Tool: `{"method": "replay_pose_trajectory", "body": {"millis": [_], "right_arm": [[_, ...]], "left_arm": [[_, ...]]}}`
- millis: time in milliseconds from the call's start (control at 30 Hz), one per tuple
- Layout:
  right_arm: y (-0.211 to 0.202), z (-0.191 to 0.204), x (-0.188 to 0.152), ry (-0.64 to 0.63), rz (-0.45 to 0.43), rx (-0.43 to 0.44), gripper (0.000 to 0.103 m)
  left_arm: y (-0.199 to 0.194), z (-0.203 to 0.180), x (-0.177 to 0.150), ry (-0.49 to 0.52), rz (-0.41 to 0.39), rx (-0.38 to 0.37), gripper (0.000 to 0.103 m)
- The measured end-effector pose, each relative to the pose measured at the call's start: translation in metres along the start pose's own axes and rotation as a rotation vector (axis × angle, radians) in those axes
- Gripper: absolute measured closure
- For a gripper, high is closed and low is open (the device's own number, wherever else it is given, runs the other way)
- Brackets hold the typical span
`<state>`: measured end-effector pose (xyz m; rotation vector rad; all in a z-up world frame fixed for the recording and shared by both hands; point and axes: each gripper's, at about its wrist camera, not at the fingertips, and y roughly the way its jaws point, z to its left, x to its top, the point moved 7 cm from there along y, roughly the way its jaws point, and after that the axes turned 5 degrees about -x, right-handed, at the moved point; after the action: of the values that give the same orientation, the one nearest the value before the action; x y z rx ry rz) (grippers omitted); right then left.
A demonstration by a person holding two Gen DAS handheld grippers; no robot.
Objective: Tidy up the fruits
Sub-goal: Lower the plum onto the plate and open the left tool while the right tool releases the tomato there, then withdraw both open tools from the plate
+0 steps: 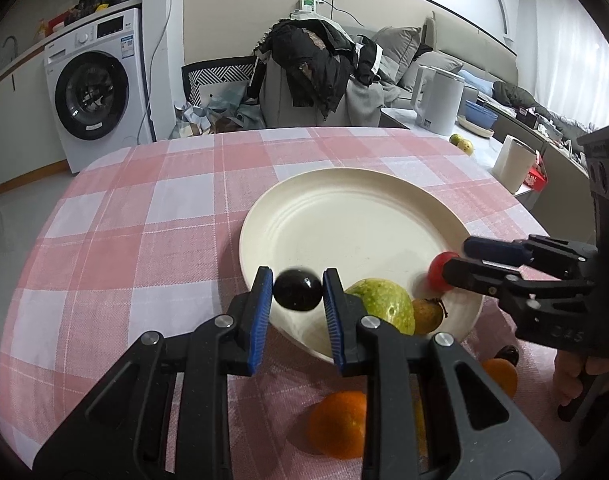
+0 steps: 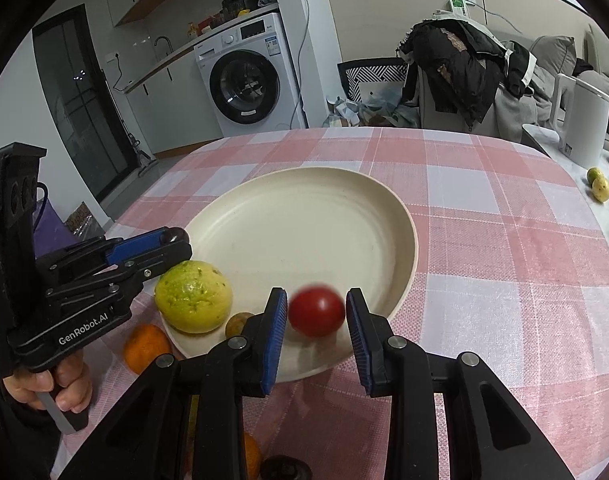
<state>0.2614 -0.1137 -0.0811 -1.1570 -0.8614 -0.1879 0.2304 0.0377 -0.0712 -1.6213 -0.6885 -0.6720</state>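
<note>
My left gripper (image 1: 297, 274) is shut on a small black fruit (image 1: 297, 290) over the near rim of the cream plate (image 1: 344, 208). On the plate's near side lie a large yellow-green fruit (image 1: 384, 304) and a small brownish fruit (image 1: 426, 314). My right gripper (image 2: 316, 294) is open just above the plate (image 2: 304, 216). A blurred red tomato (image 2: 316, 312) sits between its blue pads with slim gaps on both sides. In the right wrist view the left gripper (image 2: 176, 242) stands at the plate's left edge, beside the yellow-green fruit (image 2: 192, 300).
Two oranges (image 1: 338, 424) (image 1: 500, 376) and another dark fruit (image 1: 508, 354) lie on the pink checked cloth (image 1: 144, 220) near its front edge. On a side counter at the right stand a white kettle (image 1: 440, 100) and a paper roll (image 1: 514, 164), with two small fruits (image 1: 462, 144).
</note>
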Motion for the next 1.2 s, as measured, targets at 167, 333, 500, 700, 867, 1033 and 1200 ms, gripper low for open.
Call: {"method": "replay_pose_trajectory", "body": {"millis": [167,333,500,700,867,1033,1200], "right_arm": [[-0.013,-0.004,0.002,0.012,-0.048,-0.03,0.032],[-0.028,-0.011,-0.003,0.013,-0.071,-0.089,0.008],[-0.046,-0.015,-0.008,0.025,-0.095,-0.113,0.0],[-0.062,-0.012,-0.021,0.014,-0.084,-0.096,0.0],[-0.072,-0.008,-0.033,0.0,-0.069,-0.091,0.0],[-0.073,-0.004,-0.044,-0.028,-0.058,-0.07,0.0],[-0.071,0.007,-0.05,-0.074,-0.04,-0.057,0.0]], "left_arm": [[-0.022,0.001,-0.003,0.021,-0.043,0.047,0.039],[-0.055,0.001,-0.007,0.029,-0.117,0.061,0.015],[-0.082,-0.002,-0.02,0.015,-0.157,0.054,0.001],[-0.102,-0.012,-0.037,0.034,-0.152,0.05,0.001],[-0.112,-0.02,-0.049,0.032,-0.14,0.025,0.001],[-0.115,-0.023,-0.055,0.039,-0.136,0.023,0.001],[-0.113,-0.025,-0.056,0.037,-0.13,0.006,0.001]]}}
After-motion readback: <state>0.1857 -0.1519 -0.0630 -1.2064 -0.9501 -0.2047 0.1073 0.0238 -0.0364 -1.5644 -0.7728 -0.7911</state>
